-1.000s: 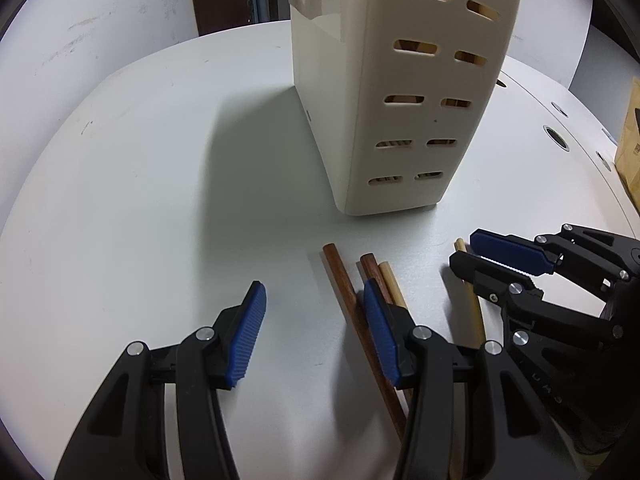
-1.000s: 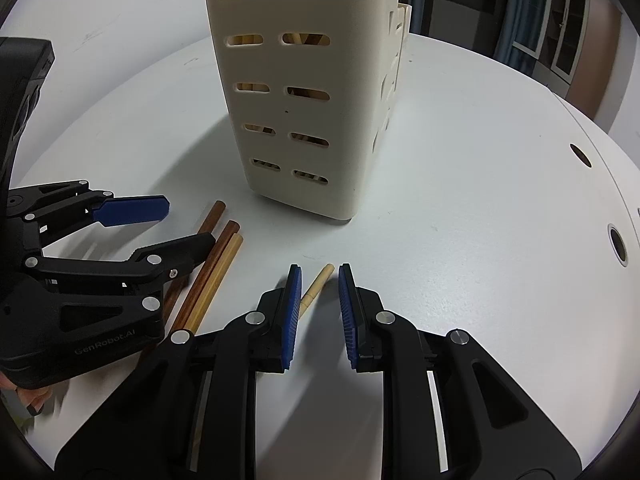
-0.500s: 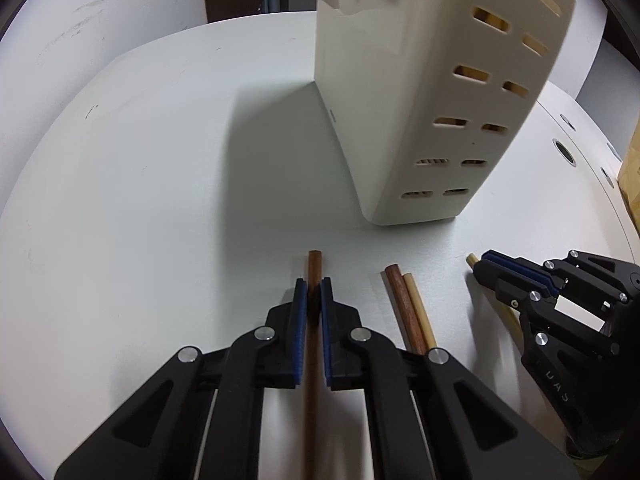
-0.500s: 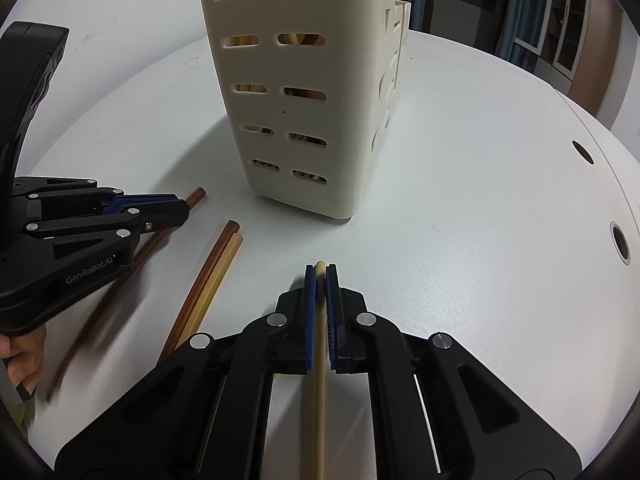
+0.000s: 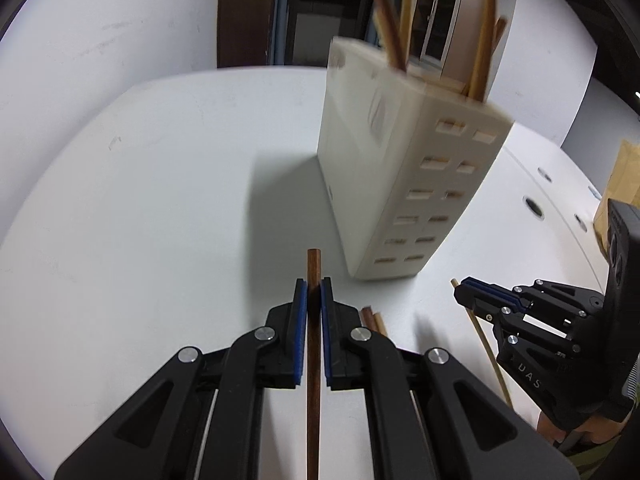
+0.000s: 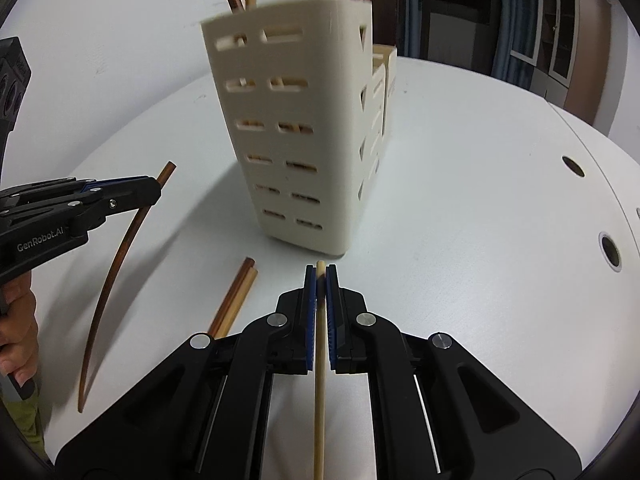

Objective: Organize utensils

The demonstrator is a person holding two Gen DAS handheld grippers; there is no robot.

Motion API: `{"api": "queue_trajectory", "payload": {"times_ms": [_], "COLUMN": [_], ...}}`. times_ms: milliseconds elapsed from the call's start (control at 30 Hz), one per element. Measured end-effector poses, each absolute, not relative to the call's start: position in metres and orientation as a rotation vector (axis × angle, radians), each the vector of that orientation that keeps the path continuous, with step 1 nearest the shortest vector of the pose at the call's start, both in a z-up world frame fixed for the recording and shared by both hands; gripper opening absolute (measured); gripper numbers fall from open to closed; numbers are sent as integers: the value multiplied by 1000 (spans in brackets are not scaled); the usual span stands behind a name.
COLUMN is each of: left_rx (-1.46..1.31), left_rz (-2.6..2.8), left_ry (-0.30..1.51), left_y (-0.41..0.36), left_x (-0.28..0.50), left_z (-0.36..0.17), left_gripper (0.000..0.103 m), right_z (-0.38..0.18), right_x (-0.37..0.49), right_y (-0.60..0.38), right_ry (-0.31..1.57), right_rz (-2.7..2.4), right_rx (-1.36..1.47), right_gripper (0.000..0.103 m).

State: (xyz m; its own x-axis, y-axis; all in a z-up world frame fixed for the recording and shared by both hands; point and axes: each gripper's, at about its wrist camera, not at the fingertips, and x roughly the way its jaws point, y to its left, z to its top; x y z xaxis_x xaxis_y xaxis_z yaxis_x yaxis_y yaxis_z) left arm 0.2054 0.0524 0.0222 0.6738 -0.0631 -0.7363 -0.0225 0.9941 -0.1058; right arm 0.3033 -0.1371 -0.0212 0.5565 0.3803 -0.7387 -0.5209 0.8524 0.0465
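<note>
My left gripper point(image 5: 313, 285) is shut on a dark brown chopstick point(image 5: 313, 352) and holds it above the table; it also shows in the right wrist view point(image 6: 116, 248). My right gripper point(image 6: 320, 274) is shut on a light wooden chopstick point(image 6: 319, 384), which also shows in the left wrist view point(image 5: 486, 352). A cream slotted utensil holder point(image 6: 296, 140) stands ahead with several chopsticks point(image 5: 482, 52) upright in it. Two chopsticks point(image 6: 234, 304) lie side by side on the white table point(image 6: 480, 220), between the grippers.
Round cable holes point(image 6: 610, 248) sit in the table to the right. A brown paper bag point(image 5: 620, 184) stands at the far right. A lower cream compartment point(image 6: 390, 68) adjoins the holder's far side. White wall behind.
Both grippers closed on a chopstick each, then lifted them off the table and rose, so the holder's top and its chopsticks came into view.
</note>
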Motion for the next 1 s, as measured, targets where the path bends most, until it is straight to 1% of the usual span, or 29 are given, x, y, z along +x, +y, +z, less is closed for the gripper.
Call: {"api": "queue_trajectory", "payload": {"times_ms": [400, 667, 1000], "left_rx": [-119, -106, -81], "left_rz": [16, 16, 10], "left_ry": [635, 563, 503], "left_y": [51, 41, 35], "left_x": [171, 155, 148], "left_z": [80, 105, 128], "left_gripper": [7, 7, 6], "right_z": [28, 55, 86], "right_x": [287, 274, 278], "right_y": [-144, -143, -152], "right_ry": [703, 625, 550], "right_rz": [565, 577, 583], "right_rx": [-118, -123, -108], "right_gripper": [4, 4, 3]}}
